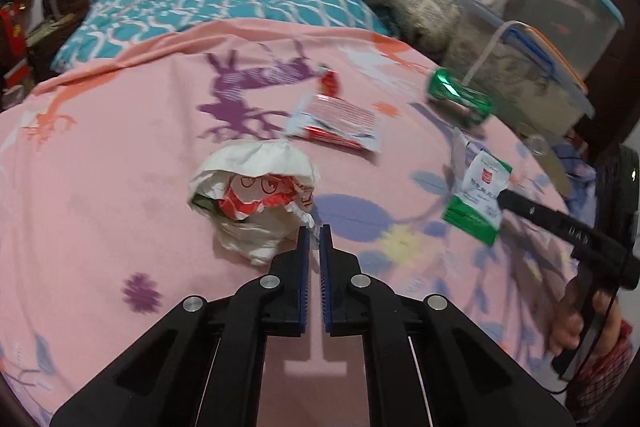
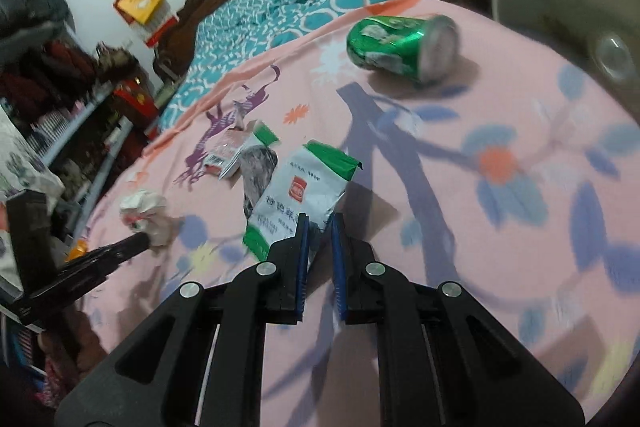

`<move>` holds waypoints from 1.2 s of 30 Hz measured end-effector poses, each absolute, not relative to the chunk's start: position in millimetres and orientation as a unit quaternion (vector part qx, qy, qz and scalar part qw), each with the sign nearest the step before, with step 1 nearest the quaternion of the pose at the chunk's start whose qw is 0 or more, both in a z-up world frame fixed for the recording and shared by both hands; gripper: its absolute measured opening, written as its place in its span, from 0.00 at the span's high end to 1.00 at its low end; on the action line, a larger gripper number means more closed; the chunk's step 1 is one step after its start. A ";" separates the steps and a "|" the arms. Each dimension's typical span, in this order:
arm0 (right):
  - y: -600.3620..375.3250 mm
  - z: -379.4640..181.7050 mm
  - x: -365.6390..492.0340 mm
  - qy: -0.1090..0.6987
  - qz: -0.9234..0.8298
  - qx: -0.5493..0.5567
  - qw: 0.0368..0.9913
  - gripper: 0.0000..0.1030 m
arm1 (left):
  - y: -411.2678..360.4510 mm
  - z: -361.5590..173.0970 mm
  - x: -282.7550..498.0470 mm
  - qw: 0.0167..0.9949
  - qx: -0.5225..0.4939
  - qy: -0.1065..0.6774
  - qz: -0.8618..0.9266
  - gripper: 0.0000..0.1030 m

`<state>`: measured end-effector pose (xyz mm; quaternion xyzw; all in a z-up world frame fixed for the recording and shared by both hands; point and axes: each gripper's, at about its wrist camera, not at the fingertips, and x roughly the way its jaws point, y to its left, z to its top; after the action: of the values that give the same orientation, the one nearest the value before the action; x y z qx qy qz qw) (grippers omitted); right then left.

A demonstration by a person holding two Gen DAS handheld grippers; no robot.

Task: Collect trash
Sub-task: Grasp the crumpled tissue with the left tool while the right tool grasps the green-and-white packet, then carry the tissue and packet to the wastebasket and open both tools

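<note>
pink floral sheet covers the bed, with trash scattered on it. the right hand-held gripper is clenched on a green and white packet, gripping its near edge. the left hand-held gripper has its jaws nearly together with nothing between them, tips just beside a crumpled paper wrapper. a red and white packet lies farther back, and a green can lies on its side near the far edge.

glossy green metal can, crinkled paper wrapper, shiny foil packet, matt pink cloth sheet
</note>
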<state>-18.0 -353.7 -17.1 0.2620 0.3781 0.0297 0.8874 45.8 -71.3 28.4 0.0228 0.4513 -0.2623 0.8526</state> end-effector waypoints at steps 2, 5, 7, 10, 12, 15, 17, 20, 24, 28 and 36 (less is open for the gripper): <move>-355.9 -16.6 -34.5 0.370 0.031 0.275 0.887 0.87 | -80.5 31.8 37.4 0.847 0.021 0.452 -0.280 0.96; -361.2 -16.3 -49.4 0.366 0.033 0.286 0.885 0.87 | -86.1 39.7 30.0 0.849 0.022 0.444 -0.285 0.96; -365.1 -16.3 -55.9 0.365 0.025 0.287 0.885 0.86 | -82.5 44.7 30.0 0.852 0.016 0.443 -0.277 0.90; -369.9 -17.9 -59.8 0.366 0.026 0.296 0.882 0.84 | -70.2 50.9 31.1 0.862 0.008 0.438 -0.255 0.45; -371.7 -21.1 -61.6 0.369 0.026 0.301 0.879 0.79 | -58.5 54.4 31.9 0.872 0.003 0.433 -0.230 0.26; -371.8 -20.6 -67.4 0.355 0.011 0.298 0.886 0.15 | -44.3 57.1 34.9 0.878 -0.002 0.430 -0.208 0.25; -370.0 -15.6 -69.6 0.343 0.004 0.283 0.896 0.14 | -40.8 56.9 38.4 0.882 0.004 0.430 -0.193 0.19; -366.1 -9.6 -62.9 0.350 -0.002 0.242 0.905 0.14 | -48.6 53.5 44.7 0.877 0.012 0.437 -0.197 0.18; -363.8 -10.1 -39.6 0.391 -0.014 0.171 0.904 0.14 | -80.9 47.1 44.5 0.877 0.063 0.429 -0.207 0.15; -352.5 -19.9 -15.7 0.438 -0.008 0.090 0.895 0.14 | -106.4 31.7 49.3 0.872 0.108 0.434 -0.198 0.30; -321.9 -18.3 -28.7 0.420 0.035 -0.009 0.907 0.80 | -126.1 32.1 47.9 0.855 0.118 0.450 -0.229 0.70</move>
<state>-28.7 -321.9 -18.3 -0.0088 0.4203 0.0348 0.9067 47.9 -126.1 32.1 0.1179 0.4501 -0.2292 0.8550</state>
